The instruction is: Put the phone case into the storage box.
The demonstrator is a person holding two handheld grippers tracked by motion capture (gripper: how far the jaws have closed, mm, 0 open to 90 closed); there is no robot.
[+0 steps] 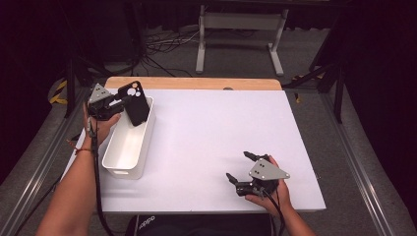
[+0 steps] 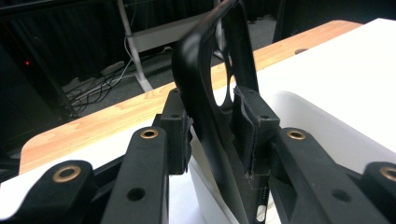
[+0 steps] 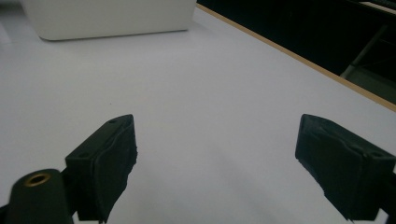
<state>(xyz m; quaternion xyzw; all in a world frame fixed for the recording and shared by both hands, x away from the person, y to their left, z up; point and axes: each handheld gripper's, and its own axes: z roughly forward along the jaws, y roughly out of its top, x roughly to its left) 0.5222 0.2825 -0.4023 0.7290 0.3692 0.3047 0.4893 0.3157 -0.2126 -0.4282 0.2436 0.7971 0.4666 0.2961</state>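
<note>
Glossy black plastic phone case

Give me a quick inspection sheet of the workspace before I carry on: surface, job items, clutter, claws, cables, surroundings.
Surface: white table with a wooden strip along the far edge, bare in the middle.
Job's things: black phone case held tilted over the far end of the white bin; bin sits near the table's left edge.
Clutter: nothing seen.
Claws: left claw shut on the phone case; right claw open, holding nothing, low over the near right of the table.
Cables: a black cable trails from each claw; loose cables on the floor beyond the table.
Surroundings: white stand on grey floor, dark backdrop.
</note>
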